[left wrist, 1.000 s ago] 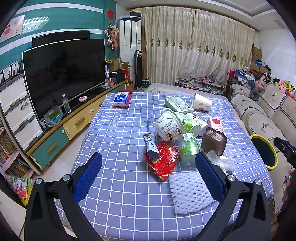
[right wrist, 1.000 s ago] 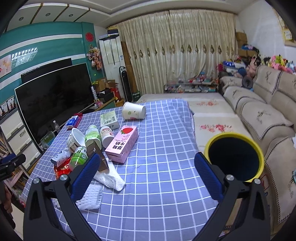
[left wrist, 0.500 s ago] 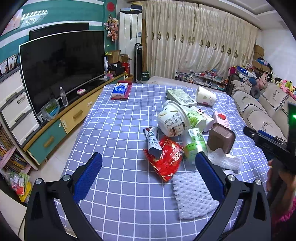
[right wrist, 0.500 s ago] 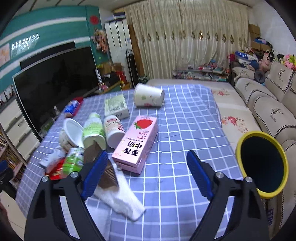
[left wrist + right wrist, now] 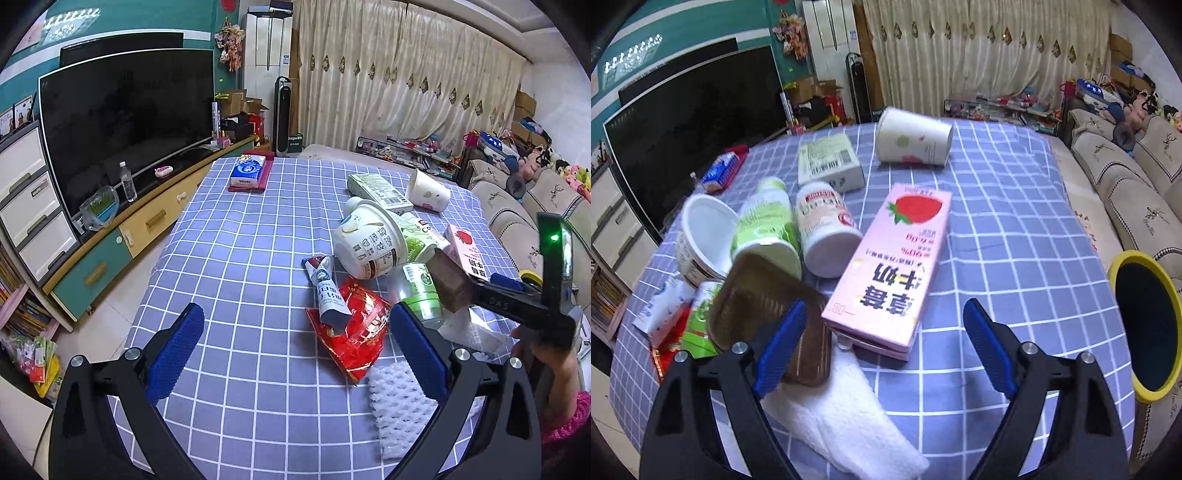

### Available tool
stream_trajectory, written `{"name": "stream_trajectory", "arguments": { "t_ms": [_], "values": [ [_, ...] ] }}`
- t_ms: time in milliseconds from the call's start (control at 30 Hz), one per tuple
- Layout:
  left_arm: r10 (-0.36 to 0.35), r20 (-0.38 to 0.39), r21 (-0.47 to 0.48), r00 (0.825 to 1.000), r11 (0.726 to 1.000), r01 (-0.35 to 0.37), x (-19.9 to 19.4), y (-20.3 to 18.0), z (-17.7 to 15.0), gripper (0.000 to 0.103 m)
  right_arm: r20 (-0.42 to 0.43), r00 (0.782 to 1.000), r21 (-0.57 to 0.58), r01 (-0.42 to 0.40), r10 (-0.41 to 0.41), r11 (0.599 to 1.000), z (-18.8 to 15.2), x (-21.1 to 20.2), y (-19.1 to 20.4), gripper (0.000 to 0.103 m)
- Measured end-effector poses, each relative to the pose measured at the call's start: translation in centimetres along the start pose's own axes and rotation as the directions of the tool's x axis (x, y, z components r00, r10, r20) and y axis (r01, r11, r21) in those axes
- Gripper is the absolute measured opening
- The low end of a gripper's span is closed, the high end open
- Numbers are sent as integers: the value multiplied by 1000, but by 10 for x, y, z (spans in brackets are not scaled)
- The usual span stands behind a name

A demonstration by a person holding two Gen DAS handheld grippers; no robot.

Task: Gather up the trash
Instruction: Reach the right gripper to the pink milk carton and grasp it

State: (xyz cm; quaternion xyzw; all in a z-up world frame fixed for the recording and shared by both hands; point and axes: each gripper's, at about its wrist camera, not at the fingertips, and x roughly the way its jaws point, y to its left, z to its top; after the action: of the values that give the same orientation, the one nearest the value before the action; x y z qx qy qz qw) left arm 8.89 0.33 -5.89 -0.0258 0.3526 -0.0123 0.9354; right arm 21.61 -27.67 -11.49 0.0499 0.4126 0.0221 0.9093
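Trash lies in a pile on the blue checked tablecloth [image 5: 1004, 221]. My right gripper [image 5: 882, 314] is open, low over the table. The near end of the pink strawberry milk carton [image 5: 897, 258] lies between its fingers, and the pads are clear of it. A brown plastic tray [image 5: 768, 306] touches its left finger, and white foam netting [image 5: 842, 417] lies underneath. My left gripper [image 5: 295, 317] is open above the cloth, with the red snack wrapper [image 5: 354, 328] and a white pouch [image 5: 327, 291] just ahead. The yellow-rimmed bin [image 5: 1145, 325] stands beside the table on the right.
A white bowl [image 5: 369, 243], green bottles [image 5: 766, 225], a white bottle [image 5: 823, 221], a paper cup [image 5: 914, 136] and a flat box [image 5: 827, 158] lie further back. A tissue pack [image 5: 249, 171] sits at the far left corner. A sofa [image 5: 1126, 184] lines the right, a TV cabinet [image 5: 110, 236] the left.
My right gripper moved forward and down over the pink carton and its jaws narrowed a little. The left gripper edged closer to the pile, and the right gripper came into its view.
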Motion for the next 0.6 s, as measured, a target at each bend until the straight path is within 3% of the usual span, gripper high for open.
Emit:
{"name": "stream_trajectory", "arguments": {
  "t_ms": [200,300,367,600],
  "values": [
    [-3,-19,3,1000,1000,3,12,-1,0,99,-15,999,28,30,-30,999,-3,11,-12,82],
    [-16,-28,1,999,1000,16,17,-5,0,99,-7,1000,21,19,-19,1000,-4,11,-11,67],
    [-23,-29,9,999,1000,23,18,-9,1,99,1,1000,10,20,-21,1000,-3,10,-11,49],
    [-31,-30,21,999,999,31,22,-16,3,99,94,996,28,-16,14,999,-7,-24,-30,48]
  ]
}}
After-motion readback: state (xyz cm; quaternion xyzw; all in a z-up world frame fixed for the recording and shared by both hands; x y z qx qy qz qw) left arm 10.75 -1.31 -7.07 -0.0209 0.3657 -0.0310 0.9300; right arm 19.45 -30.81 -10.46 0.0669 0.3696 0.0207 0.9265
